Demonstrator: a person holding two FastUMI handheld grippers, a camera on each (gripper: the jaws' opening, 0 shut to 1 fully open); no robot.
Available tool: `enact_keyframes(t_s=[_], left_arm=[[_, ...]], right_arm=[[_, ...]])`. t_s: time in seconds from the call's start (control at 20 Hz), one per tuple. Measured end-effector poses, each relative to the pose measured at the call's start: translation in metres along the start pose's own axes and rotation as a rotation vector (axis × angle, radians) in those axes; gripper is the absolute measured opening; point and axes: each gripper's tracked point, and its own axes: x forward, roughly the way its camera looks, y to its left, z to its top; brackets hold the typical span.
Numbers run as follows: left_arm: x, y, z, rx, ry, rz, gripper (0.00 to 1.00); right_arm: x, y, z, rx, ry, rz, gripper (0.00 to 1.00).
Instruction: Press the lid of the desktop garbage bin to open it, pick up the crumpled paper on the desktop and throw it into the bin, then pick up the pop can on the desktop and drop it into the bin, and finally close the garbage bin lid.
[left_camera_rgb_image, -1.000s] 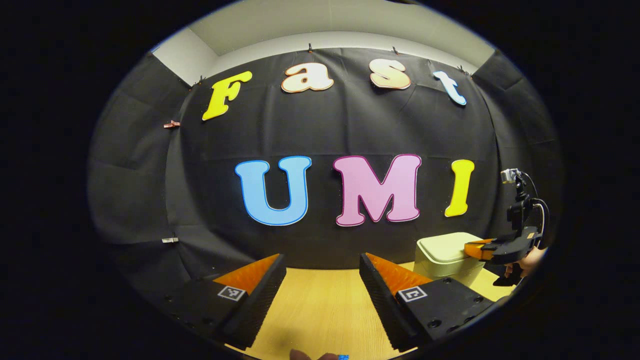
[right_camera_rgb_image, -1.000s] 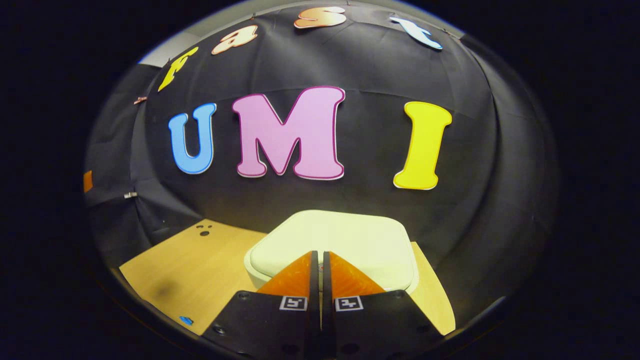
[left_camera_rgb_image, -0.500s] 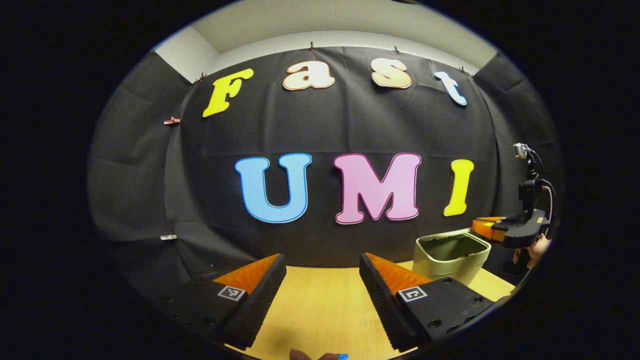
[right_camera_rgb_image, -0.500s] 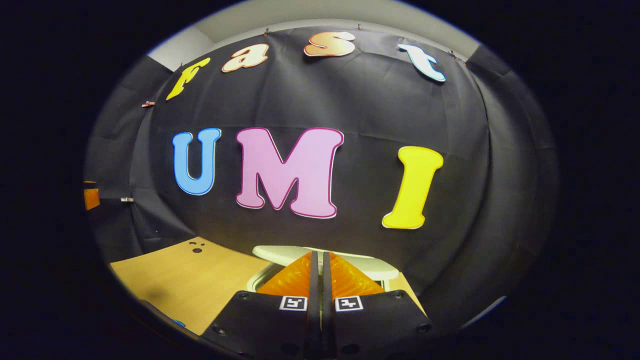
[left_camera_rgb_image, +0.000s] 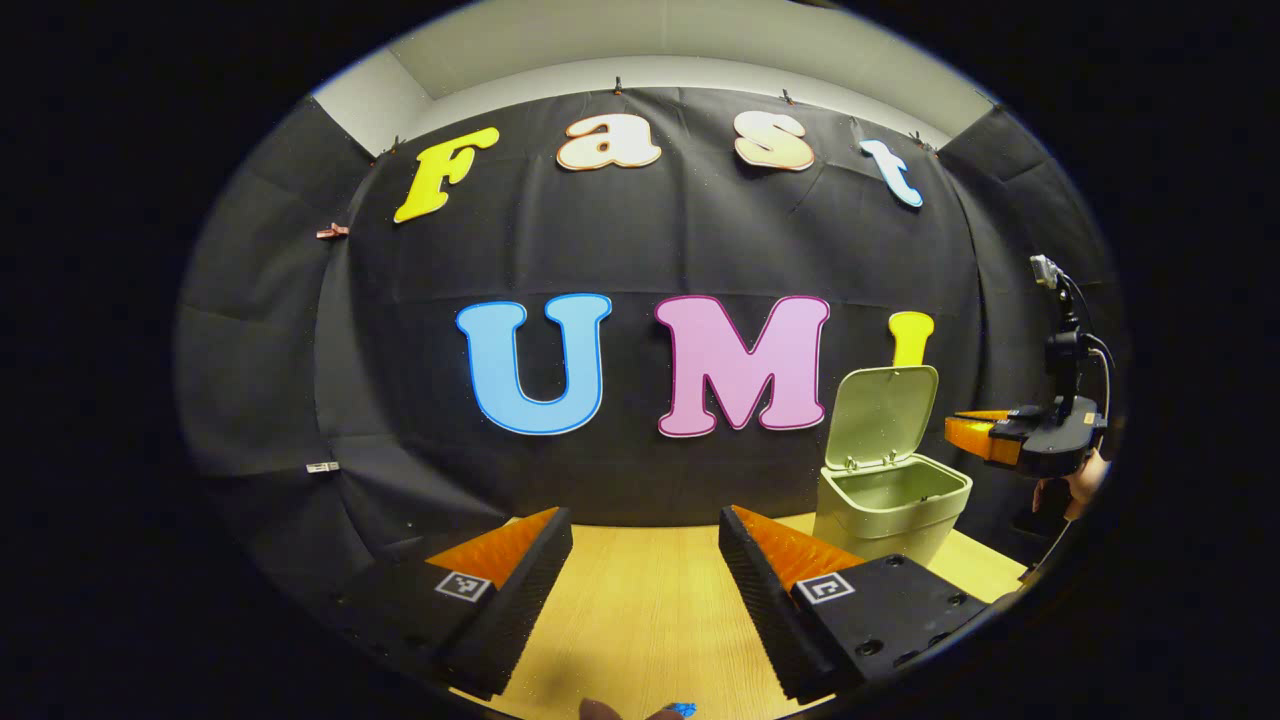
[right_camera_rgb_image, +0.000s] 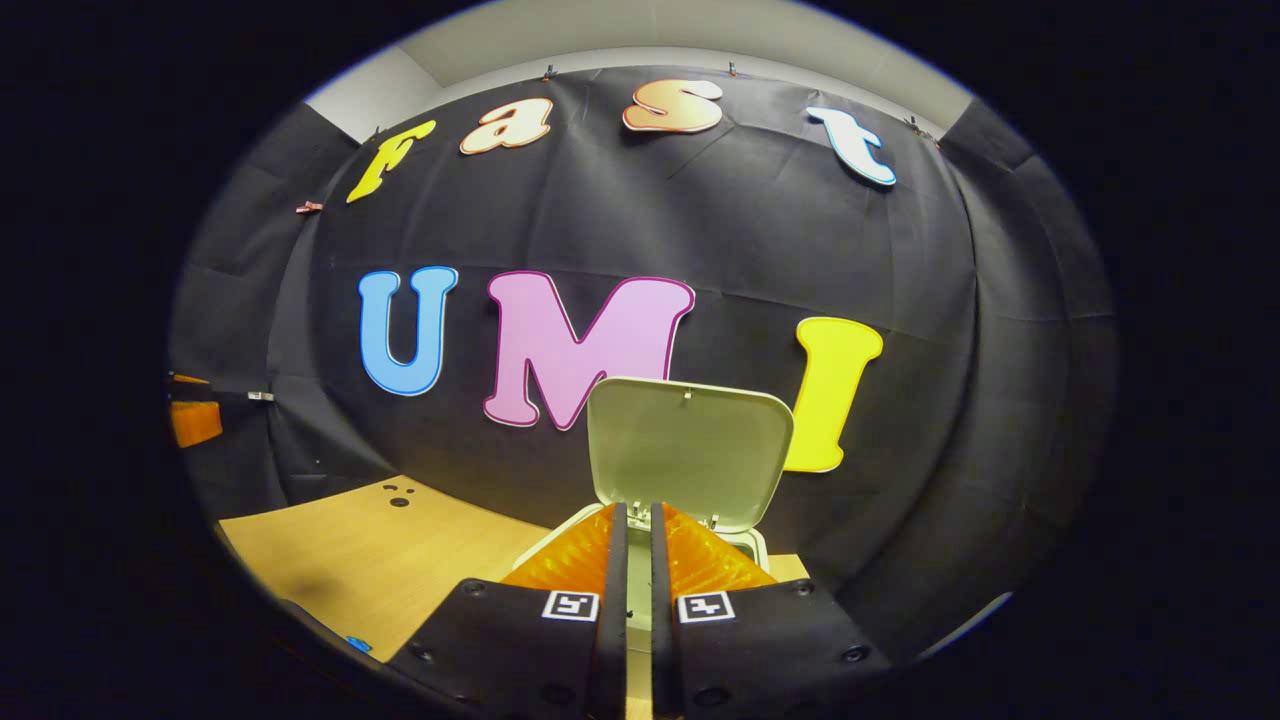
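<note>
In the left gripper view, hovering over the desktop with left gripper spread wide, grasping nothing; garbage bin standing far right, lid propped upright. In the right gripper view, holding right gripper nearly clenched, apparently empty, just before the bin's rim.

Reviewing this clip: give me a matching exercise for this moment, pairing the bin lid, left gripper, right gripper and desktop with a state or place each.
Things:
1. bin lid
2. left gripper
3. right gripper
4. desktop

States or places:
A. fingers almost together, nothing between them
B. wooden, the garbage bin stands on it
C. raised, standing upright
D. fingers wide apart, nothing between them

Pairs: 1-C, 2-D, 3-A, 4-B
</note>
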Motion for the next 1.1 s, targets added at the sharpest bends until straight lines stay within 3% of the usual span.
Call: enact_keyframes(t_s=[0.2,0.35,0.5,0.85,1.1], left_arm=[[-0.002,-0.007,-0.024,0.002,0.030,-0.067,0.95],[-0.004,-0.012,-0.050,0.013,0.070,-0.113,0.95],[-0.006,-0.016,-0.076,0.026,0.112,-0.142,0.95],[-0.016,-0.032,-0.156,0.065,0.254,-0.207,0.95],[-0.024,-0.046,-0.226,0.075,0.392,-0.255,0.92]], right_arm=[[-0.015,0.009,0.000,0.003,0.004,0.025,0.33],[-0.028,0.018,-0.003,0.013,0.018,0.054,0.40],[-0.041,0.025,-0.007,0.024,0.032,0.068,0.57],[-0.068,0.035,-0.015,0.028,0.052,0.075,0.68],[-0.089,0.035,-0.021,-0.027,0.067,0.076,0.67]])
